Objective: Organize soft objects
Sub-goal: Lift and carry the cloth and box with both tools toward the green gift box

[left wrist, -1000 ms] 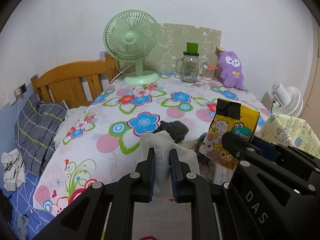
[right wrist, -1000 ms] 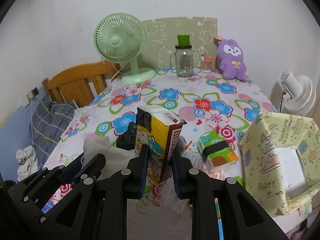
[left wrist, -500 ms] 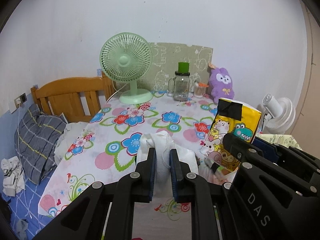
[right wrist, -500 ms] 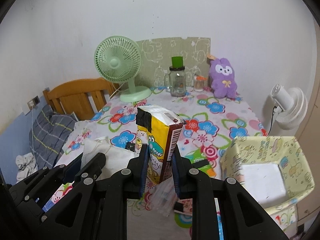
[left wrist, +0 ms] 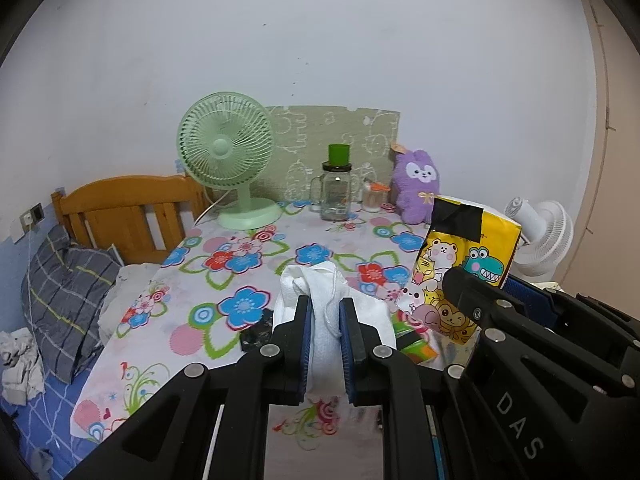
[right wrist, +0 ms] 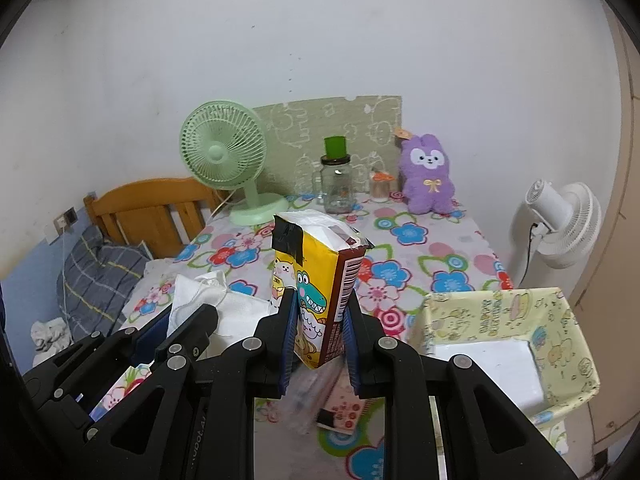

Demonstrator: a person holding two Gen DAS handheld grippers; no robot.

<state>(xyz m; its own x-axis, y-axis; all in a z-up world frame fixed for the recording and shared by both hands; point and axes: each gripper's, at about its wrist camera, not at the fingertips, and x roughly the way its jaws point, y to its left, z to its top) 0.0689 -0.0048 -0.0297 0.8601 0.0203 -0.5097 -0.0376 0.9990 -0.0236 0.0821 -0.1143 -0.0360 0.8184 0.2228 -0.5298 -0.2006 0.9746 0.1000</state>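
White cloth pouch [left wrist: 326, 308] sits clenched in the left tongs [left wrist: 325, 334] at lower centre; right tongs [right wrist: 318, 338] grasp the yellow cartoon tissue pack [right wrist: 316, 276], centre frame, above the floral table [right wrist: 416, 240].

Left gripper [left wrist: 324, 326] and right gripper [right wrist: 319, 322] both clamped, apparently angled downward.

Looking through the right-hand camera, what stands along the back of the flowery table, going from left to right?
Green desk fan → glass jar with the green cap → small cup with an orange top → purple plush bunny. A white fan stands off the table, further right.
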